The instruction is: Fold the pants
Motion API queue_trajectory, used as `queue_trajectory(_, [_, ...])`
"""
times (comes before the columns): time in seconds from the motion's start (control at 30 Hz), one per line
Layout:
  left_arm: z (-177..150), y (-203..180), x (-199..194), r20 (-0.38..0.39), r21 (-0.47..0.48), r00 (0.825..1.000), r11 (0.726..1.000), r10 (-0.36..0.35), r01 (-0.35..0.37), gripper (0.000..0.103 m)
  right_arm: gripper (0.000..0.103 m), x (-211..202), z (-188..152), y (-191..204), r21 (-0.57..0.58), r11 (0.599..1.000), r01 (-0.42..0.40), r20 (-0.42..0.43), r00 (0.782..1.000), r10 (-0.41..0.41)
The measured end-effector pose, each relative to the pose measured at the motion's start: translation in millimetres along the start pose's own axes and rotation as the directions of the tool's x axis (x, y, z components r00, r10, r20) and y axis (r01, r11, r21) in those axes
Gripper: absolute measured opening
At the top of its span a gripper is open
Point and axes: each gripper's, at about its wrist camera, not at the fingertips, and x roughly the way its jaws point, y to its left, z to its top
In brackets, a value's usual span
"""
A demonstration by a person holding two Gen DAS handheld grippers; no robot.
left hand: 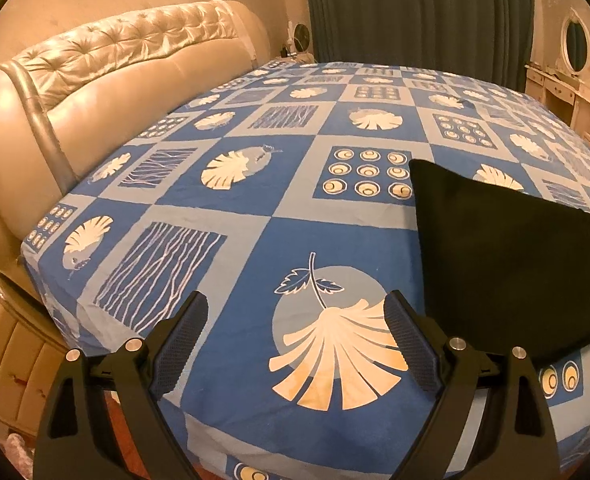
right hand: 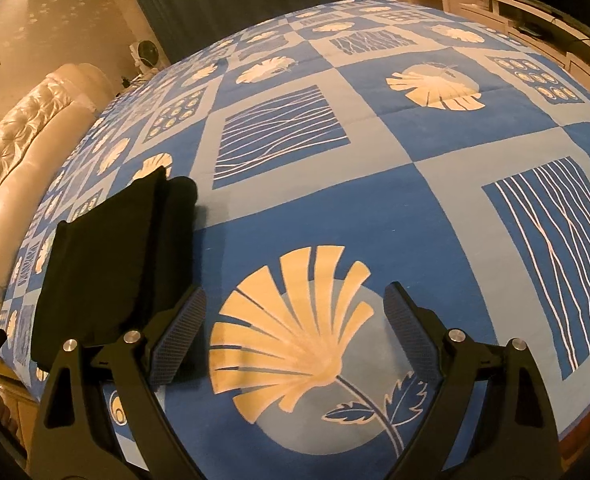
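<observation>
The black pants (left hand: 511, 264) lie folded into a flat bundle on the blue patterned bedsheet (left hand: 255, 208), to the right of my left gripper (left hand: 297, 308). That gripper hangs open over the sheet with nothing between its fingers. In the right wrist view the same folded pants (right hand: 111, 264) lie at the left, their stacked layers showing along the right edge. My right gripper (right hand: 297, 308) stands open above a leaf print on the bedsheet (right hand: 375, 200), just right of the pants, and holds nothing.
A padded cream headboard (left hand: 95, 80) runs along the bed's left side. Dark curtains (left hand: 415, 12) hang behind the bed. Pale wooden furniture (left hand: 567, 92) stands at the far right. The bed's near edge drops off just below both grippers.
</observation>
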Motion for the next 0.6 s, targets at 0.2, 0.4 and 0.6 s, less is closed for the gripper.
queue_trajectory(0.2, [5,1,-14,0.019,-0.01,1.0,1.0,0.006,-0.006,0.089,0.09,1,-3,6,-0.013,1.0,-0.011,-0.014,1.0,0.011])
queue_trajectory(0.4, [7,-1,-23,0.034,-0.009,0.999,1.0,0.02,-0.02,0.089,0.09,4,-6,10,-0.026,1.0,-0.016,-0.03,0.999,0.015])
queue_trajectory(0.6, [3,-2,-29,0.07,-0.035,0.995,0.997,0.065,-0.062,0.089,0.09,6,-8,12,-0.03,0.999,-0.015,-0.036,0.999,0.014])
